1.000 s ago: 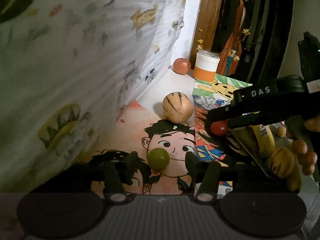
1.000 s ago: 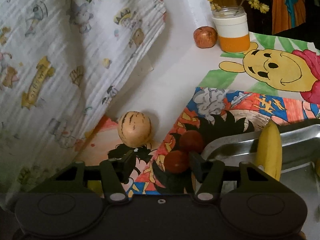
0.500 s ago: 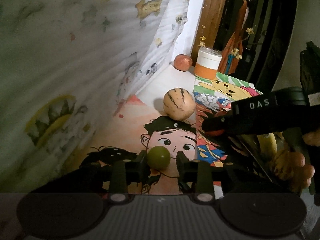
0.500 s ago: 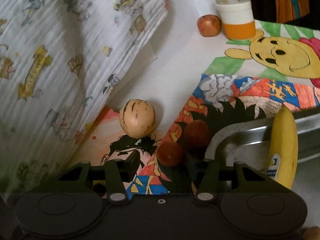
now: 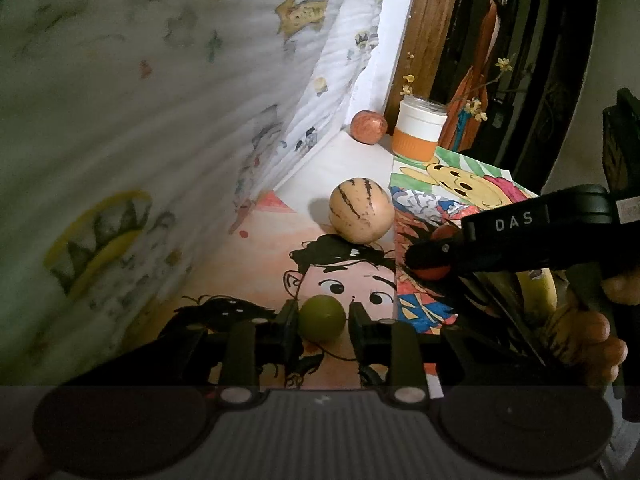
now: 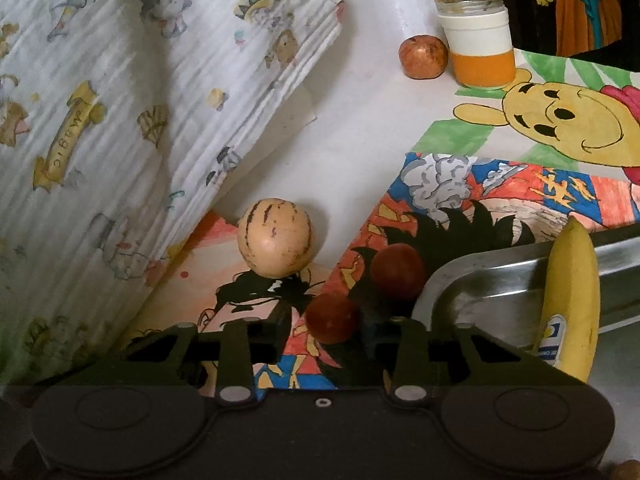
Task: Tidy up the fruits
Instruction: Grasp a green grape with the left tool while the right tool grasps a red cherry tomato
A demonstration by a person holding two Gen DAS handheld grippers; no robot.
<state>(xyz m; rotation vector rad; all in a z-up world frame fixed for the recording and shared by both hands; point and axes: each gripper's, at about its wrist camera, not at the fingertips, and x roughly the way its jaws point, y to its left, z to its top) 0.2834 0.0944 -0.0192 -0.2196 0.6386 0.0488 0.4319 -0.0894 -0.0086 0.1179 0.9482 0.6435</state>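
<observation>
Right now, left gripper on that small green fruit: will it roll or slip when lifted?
Likely to roll: the green fruit looks round and smooth on flat paper. It could squirt out, since the left gripper fingers flank only its sides. Probably light, given how small it looks beside the striped melon.

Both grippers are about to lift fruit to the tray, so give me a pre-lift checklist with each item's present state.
1. Left gripper closed on the green fruit: ok, both fingers touch its sides.
2. Right gripper closed on the nearer red fruit: cannot tell; the right finger touches, a gap shows on the left side.
3. Second red fruit free of the right gripper: ok, it sits beyond the fingertips, beside the tray corner.
4. Metal tray has bare room: ok, though a banana leans over its rim.
5. Striped melon out of the way: ok, it lies beyond both grippers.
</observation>
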